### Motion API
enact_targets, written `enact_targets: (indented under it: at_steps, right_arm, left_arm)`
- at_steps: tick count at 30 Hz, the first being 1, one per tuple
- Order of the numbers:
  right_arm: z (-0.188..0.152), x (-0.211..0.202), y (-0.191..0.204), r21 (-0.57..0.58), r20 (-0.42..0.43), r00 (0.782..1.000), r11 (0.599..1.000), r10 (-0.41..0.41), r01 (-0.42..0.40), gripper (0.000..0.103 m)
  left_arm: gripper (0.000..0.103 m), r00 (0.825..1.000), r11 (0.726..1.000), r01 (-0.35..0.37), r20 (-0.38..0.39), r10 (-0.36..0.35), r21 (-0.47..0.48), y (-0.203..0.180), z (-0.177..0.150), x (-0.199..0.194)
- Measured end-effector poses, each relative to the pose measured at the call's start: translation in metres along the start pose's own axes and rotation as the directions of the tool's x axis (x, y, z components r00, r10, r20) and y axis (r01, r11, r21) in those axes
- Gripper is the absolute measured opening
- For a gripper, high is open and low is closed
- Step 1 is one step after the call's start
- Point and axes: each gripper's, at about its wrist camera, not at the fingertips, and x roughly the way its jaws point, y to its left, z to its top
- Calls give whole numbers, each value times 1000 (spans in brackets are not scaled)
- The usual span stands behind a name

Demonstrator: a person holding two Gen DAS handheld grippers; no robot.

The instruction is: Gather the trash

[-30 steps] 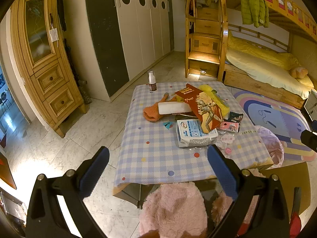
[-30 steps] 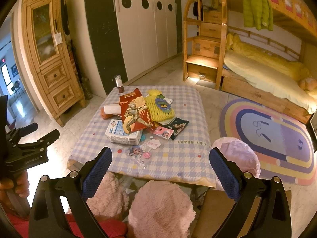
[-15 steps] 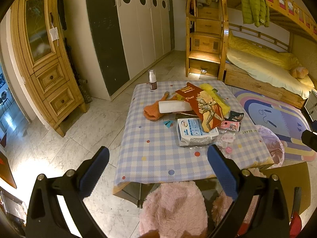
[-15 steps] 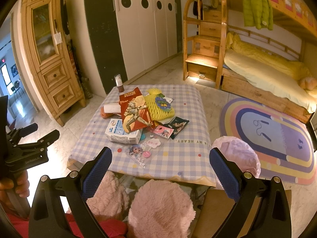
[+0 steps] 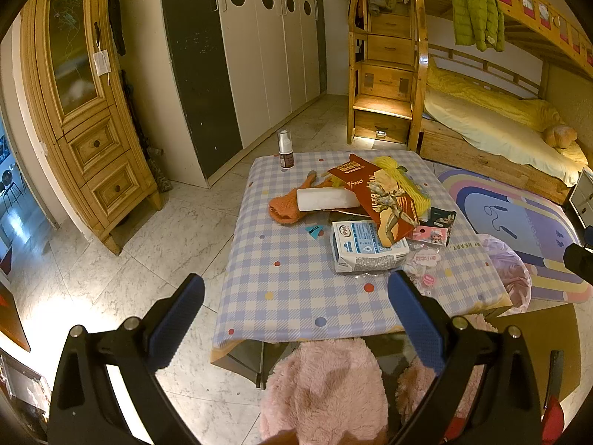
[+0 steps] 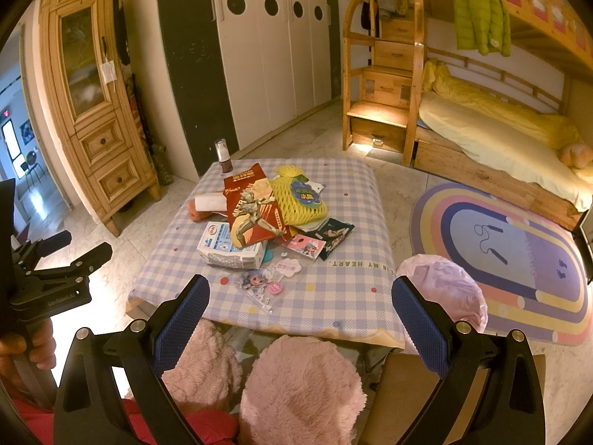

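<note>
A low table with a blue checked cloth [image 5: 296, 289] [image 6: 333, 296] holds a heap of trash: a white-and-blue milk carton [image 5: 365, 248] [image 6: 229, 246], a red figure package [image 5: 381, 196] [image 6: 252, 207], yellow foam netting [image 6: 296, 200], a white roll [image 5: 326, 198], an orange cloth [image 5: 285, 207], small cards and wrappers [image 6: 315, 241] and a small bottle [image 5: 285, 150] [image 6: 223, 157]. A bin lined with a pink bag [image 6: 444, 293] [image 5: 507, 270] stands at the table's right. My left gripper [image 5: 296, 319] and right gripper [image 6: 300, 319] are open and empty, short of the table's near edge.
Pink fluffy slippers [image 6: 300, 382] [image 5: 326, 385] show below the grippers. A wooden cabinet [image 5: 85, 111] stands left, white wardrobes [image 6: 274, 48] behind, a bunk bed [image 6: 500, 141] and a rainbow rug [image 6: 507, 259] right. The left gripper shows at the right wrist view's left edge [image 6: 55, 274].
</note>
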Motion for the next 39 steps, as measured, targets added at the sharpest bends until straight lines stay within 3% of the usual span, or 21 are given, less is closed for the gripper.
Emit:
enact_targets:
  at_steps: [39]
  right_arm:
    - [3, 0, 0, 0, -3, 1000, 1000, -1, 1, 98]
  left_arm:
    - [96, 1000, 1000, 0, -3, 0, 0, 0, 0, 1]
